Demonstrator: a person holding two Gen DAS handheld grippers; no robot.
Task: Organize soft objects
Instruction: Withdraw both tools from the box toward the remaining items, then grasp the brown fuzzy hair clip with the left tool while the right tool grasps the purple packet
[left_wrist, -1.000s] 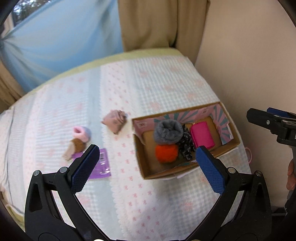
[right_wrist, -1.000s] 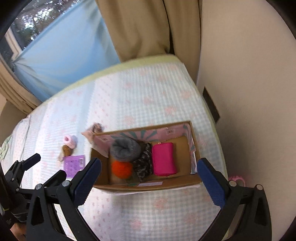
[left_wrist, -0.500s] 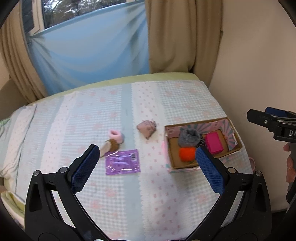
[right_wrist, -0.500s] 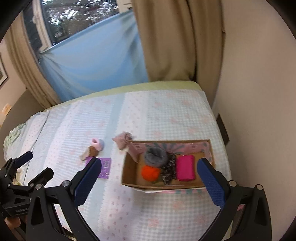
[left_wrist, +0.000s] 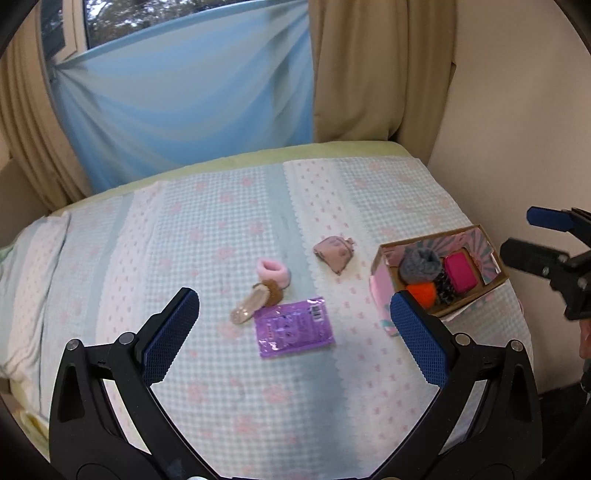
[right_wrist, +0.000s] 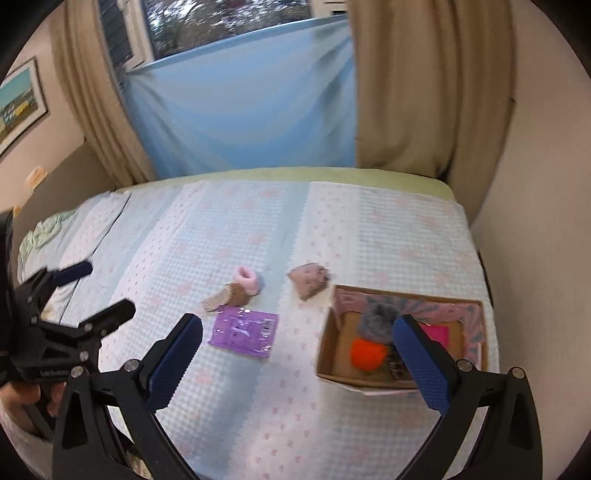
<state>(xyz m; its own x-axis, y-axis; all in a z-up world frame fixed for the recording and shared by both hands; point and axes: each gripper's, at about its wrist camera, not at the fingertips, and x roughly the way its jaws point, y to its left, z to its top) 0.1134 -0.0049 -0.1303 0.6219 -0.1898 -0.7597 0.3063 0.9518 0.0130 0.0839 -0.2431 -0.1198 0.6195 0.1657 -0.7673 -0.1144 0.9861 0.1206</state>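
A cardboard box (left_wrist: 439, 275) with pink printed flaps sits on the bed (left_wrist: 229, 229) near its right edge, by the wall. Inside lie a grey fuzzy ball (left_wrist: 420, 263), an orange pompom (left_wrist: 421, 292), a dark speckled scrunchie (left_wrist: 445, 288) and a magenta pouch (left_wrist: 460, 272), packed touching. Toward the bed's middle, outside the box, lie a dusty-pink cloth pouch (left_wrist: 334, 251), a small pink-cuffed brown bootie (left_wrist: 264, 288) and a purple packet (left_wrist: 293, 326). The left tool (left_wrist: 295, 325) and the right tool (right_wrist: 299, 350) both gape wide and empty above the bed.
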